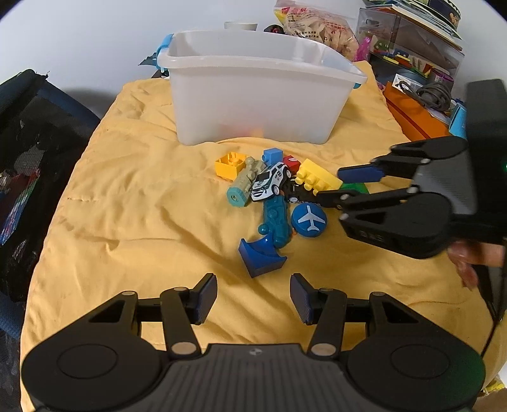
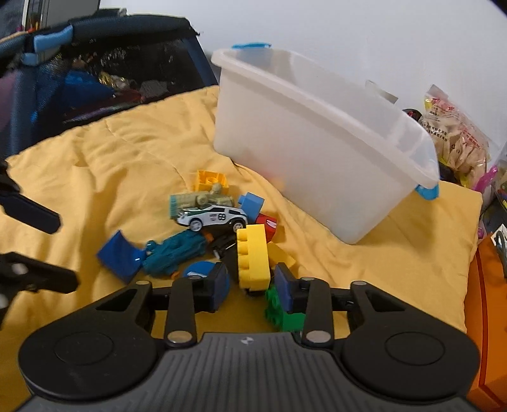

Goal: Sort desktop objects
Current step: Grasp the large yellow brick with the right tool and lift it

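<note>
A pile of toys lies on the yellow cloth (image 1: pixel 133 202) in front of a white plastic bin (image 1: pixel 259 95): a white toy car (image 1: pixel 270 181), a yellow studded brick (image 1: pixel 317 178), a teal toy (image 1: pixel 278 222), a blue airplane disc (image 1: pixel 309 221), a blue ramp piece (image 1: pixel 261 255), a yellow block (image 1: pixel 229 165). My left gripper (image 1: pixel 253 298) is open and empty, just short of the ramp piece. My right gripper (image 2: pixel 250 285) is open, its jaws on either side of the yellow brick (image 2: pixel 252 258); it also shows in the left wrist view (image 1: pixel 336 187).
A green brick (image 2: pixel 282 313) lies under the right finger. A dark mesh bag (image 1: pixel 28 164) stands at the left. An orange box (image 1: pixel 412 117), a snack bag (image 1: pixel 317 28) and a clear box of toys (image 1: pixel 408 44) crowd the back right.
</note>
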`<state>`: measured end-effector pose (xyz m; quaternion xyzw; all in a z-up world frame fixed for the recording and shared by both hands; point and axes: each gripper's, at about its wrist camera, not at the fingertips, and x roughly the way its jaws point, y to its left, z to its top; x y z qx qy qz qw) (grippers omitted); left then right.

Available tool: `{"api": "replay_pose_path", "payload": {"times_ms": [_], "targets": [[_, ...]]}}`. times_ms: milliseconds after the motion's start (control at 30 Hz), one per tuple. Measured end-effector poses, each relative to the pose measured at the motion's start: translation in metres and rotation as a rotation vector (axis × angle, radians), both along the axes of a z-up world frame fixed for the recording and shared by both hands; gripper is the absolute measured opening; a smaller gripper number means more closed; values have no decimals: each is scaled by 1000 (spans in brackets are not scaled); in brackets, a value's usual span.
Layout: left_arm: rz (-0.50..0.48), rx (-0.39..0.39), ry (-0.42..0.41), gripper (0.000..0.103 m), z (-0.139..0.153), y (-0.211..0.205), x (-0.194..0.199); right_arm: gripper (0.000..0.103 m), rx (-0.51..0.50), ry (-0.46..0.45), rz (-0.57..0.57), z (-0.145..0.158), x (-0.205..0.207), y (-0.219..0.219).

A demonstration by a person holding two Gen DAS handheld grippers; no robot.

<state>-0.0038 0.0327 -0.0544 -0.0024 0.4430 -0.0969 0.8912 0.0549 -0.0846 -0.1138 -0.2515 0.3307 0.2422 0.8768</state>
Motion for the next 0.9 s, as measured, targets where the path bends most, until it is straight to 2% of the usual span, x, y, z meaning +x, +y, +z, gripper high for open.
{"api": "replay_pose_path", "payload": {"times_ms": [100,167,267,333,400,467,533,600,633,700,767,900], "targets": [[-2,-5,-1,55,0,2,3,26,-18,6,12,-5,8,3],[-8,2,3,55,-1,2,7,25,-22,27,16,-8,11,3],[-19,9,-3,55,-2,3,14,25,43,84,4,1,6,-8],[-22,15,-10,55,-1,2,19,25,109,146,-4,10,-4,-18],[-28,14,-13,55,-1,2,26,25,192,270,-24,15,-12,-33],[-37,16,-21,55,0,1,34,25,291,405,-49,13,-19,-47],[-52,19,-23,55,1,-4,41,25,323,480,-79,4,-22,-56],[-63,21,-21,55,0,-7,45,27,314,486,-146,-4,-20,-65],[-71,25,-17,55,-1,-10,46,32,310,480,-200,-6,-18,-72],[-88,38,-10,55,-4,-14,46,34,308,440,-264,-5,-16,-83],[-105,58,-3,55,-8,-17,42,36,274,374,-276,0,-22,-85],[-109,59,24,55,-16,-19,37,45,214,222,-217,15,-36,-75]]}}
